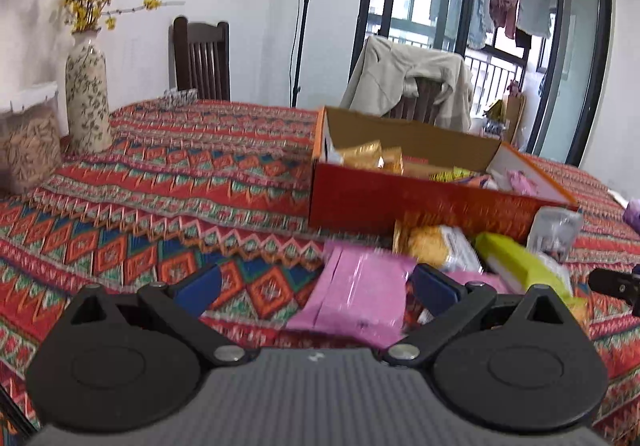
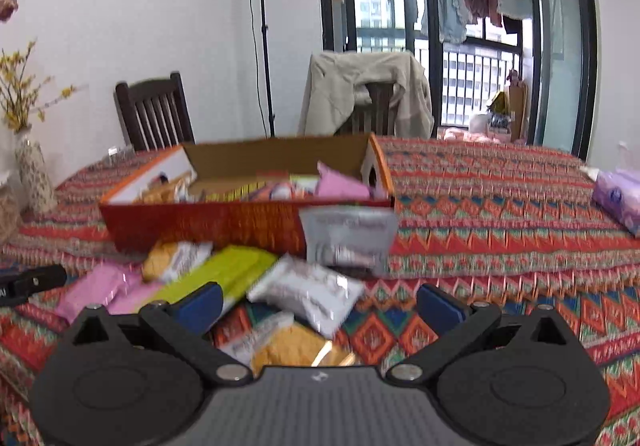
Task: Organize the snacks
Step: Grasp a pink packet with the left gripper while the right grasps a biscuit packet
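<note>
— Left gripper (image 1: 316, 286): spread wide, pinching nothing. Pink packet (image 1: 360, 298) straight ahead between the blue pads (image 1: 200, 286), long axis running away toward the box, a little tilted rightward.

— And the rest, moving right?

— Yellow packet (image 1: 436, 246) and green packet (image 1: 516, 262) beyond it, loose in a heap hard against the near wall of the orange box (image 1: 420, 206). Box already part filled.

— Right gripper (image 2: 320, 302)?

— Also spread, holding nothing. White packet (image 2: 308, 290) just ahead between its fingers, lying crosswise; grey pouch (image 2: 348, 238) behind, leaning on the box wall. Probably the nearer one for the white packet, the left for the pink.

— Surface?

— Red patterned tablecloth (image 1: 180, 182), vase (image 1: 86, 94) near the far left edge, purple tissue pack (image 2: 620, 198) toward the right edge. Chairs, a draped jacket (image 2: 360, 86) and balcony doors behind.
</note>
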A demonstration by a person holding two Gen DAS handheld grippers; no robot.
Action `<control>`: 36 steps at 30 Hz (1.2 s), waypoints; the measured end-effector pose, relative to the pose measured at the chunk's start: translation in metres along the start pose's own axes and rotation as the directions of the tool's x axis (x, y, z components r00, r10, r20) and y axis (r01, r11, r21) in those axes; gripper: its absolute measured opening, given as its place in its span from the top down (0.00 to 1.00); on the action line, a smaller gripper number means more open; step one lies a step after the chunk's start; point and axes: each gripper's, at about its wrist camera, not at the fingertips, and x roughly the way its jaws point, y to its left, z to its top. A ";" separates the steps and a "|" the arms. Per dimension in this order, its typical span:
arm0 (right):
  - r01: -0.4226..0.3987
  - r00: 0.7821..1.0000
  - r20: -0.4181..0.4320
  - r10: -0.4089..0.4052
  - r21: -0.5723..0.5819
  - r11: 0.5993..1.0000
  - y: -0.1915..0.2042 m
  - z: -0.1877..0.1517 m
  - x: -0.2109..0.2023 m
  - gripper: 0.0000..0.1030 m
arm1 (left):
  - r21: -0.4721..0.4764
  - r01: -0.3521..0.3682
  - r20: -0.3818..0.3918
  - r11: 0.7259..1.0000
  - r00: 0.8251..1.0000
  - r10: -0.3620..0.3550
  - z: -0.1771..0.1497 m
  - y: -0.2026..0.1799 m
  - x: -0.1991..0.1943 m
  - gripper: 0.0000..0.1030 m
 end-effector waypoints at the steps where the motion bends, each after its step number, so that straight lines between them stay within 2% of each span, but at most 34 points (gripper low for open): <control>1: -0.002 1.000 -0.013 0.002 -0.003 1.000 0.000 -0.004 0.001 0.00 | -0.001 -0.001 -0.008 1.000 1.000 0.001 -0.003 0.001 0.001 0.00; 5: -0.006 0.998 -0.060 0.005 -0.019 1.000 0.001 -0.018 0.005 0.00 | -0.008 0.006 -0.038 1.000 0.999 -0.006 -0.012 0.005 0.005 0.00; 10: -0.018 0.995 -0.101 0.013 -0.046 0.999 0.004 -0.024 0.012 0.00 | 0.006 0.007 -0.011 1.000 1.000 -0.007 -0.015 0.002 0.001 0.00; 20: -0.056 0.981 -0.191 0.024 -0.167 0.984 0.011 -0.015 0.041 0.00 | 0.027 -0.013 0.035 1.000 0.999 0.012 -0.017 -0.003 -0.005 0.00; 23: -0.107 0.971 -0.226 0.076 -0.130 0.986 0.007 -0.008 0.051 0.00 | 0.010 -0.011 0.027 1.000 1.000 0.010 -0.016 0.000 -0.004 0.00; 30: -0.137 0.977 -0.181 0.111 -0.139 0.981 0.008 -0.014 0.052 0.00 | -0.013 0.004 0.016 1.000 1.000 -0.003 -0.016 0.004 -0.002 0.00; 32: -0.145 0.977 -0.174 0.120 -0.137 0.980 0.008 -0.015 0.051 0.04 | -0.010 0.002 0.017 1.000 1.000 -0.002 -0.016 0.003 -0.002 0.00; 33: -0.152 0.978 -0.166 0.128 -0.141 0.978 0.008 -0.015 0.049 0.13 | -0.009 0.002 0.018 1.000 1.000 -0.002 -0.016 0.003 -0.003 0.00; 36: -0.184 0.977 -0.142 0.160 -0.173 0.968 0.013 -0.017 0.042 0.31 | -0.010 -0.002 0.017 1.000 1.000 0.002 -0.017 0.003 -0.002 0.00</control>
